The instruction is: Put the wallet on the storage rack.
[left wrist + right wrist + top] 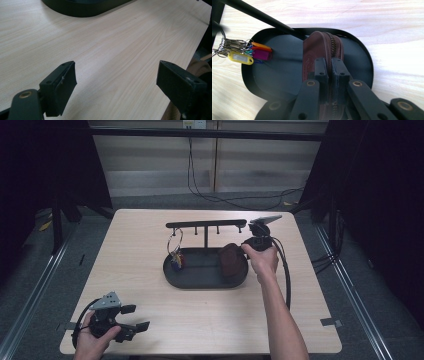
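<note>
Gaping brown zipped pouch (322, 47) — leather-like

Light wooden table (200, 315); black oval tray (200, 281) with hook rack standing mid-table.

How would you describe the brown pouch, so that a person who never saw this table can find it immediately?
On the light wooden table stands a black oval tray with a hook rail above it. The brown pouch is at the tray's right end, pinched by the right tool. Unlike the bunch of keys with coloured tags at the left end, it is one dark brown piece with a zipper along its edge.
</note>
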